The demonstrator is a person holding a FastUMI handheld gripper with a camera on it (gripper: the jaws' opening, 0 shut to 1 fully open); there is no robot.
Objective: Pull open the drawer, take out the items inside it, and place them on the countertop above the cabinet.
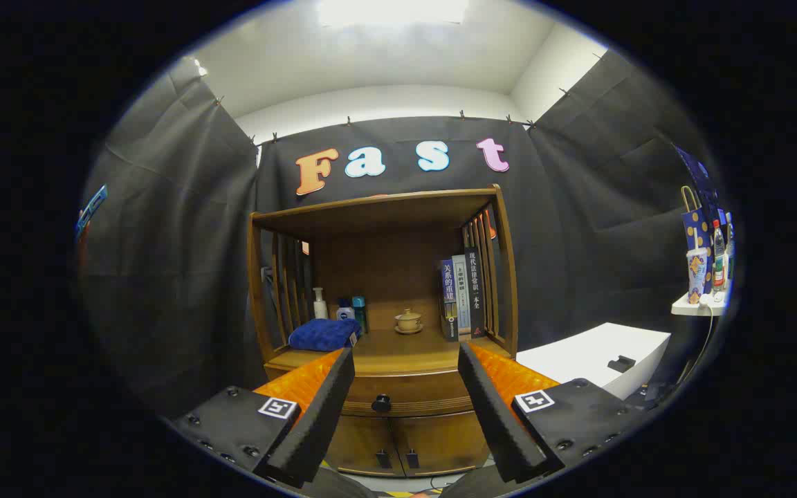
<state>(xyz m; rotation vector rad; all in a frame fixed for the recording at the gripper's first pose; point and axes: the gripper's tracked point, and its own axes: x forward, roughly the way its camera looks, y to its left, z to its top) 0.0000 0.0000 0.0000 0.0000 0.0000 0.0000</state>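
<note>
The drawer (398,391) is closed under the countertop (405,346), its knob (381,402) beyond and between the wide-open, empty fingers of the gripper (405,366), so the opening step seemingly calls for moving in to grip that knob.

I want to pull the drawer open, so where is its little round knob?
In the gripper view, the drawer knob sits centred on the closed drawer, below the countertop and above the two cabinet doors, beyond the open gripper, between its fingers.

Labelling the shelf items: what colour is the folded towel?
Dark blue towel, seen in the gripper view.
</note>
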